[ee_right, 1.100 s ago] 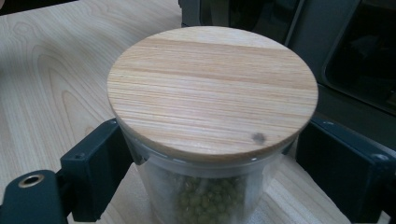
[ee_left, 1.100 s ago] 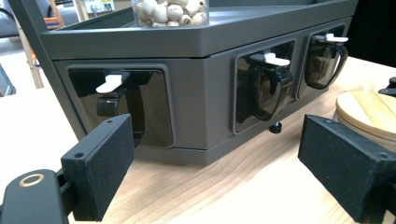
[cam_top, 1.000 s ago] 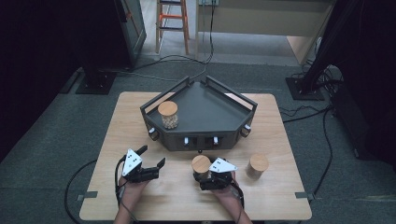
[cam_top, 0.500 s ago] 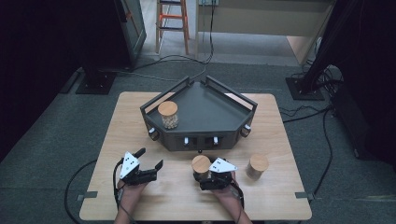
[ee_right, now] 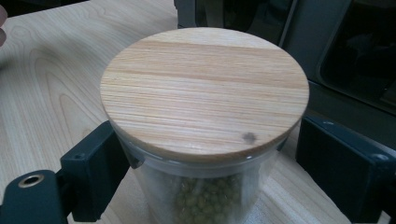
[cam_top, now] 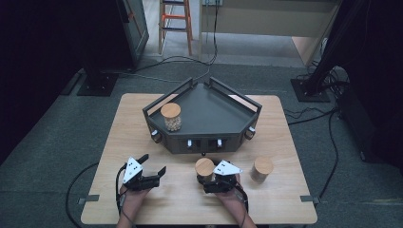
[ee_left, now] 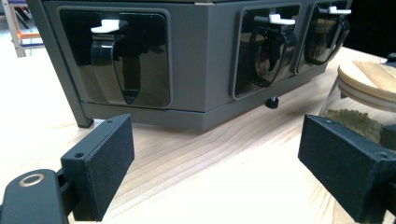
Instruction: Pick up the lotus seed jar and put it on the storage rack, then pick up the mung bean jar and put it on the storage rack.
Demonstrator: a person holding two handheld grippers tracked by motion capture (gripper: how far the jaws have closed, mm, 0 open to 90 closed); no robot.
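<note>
A glass jar of green beans with a wooden lid stands on the table between the jaws of my right gripper. The left jaw is close to the glass and a small gap shows at the right jaw, so the gripper is open around the jar. In the high view this jar sits in front of the dark angular tray, with the right gripper behind it. My left gripper rests open and empty at the near left. In its own view the left gripper faces the tray's front wall.
A second wooden-lidded jar stands to the right of the held-around jar. A third jar with pale contents sits on the tray's left side. The tray front has dark windows with white tabs. The near table edge lies just behind both hands.
The left gripper has drifted slightly toward the near edge. The right gripper and the jars have stayed where they were.
</note>
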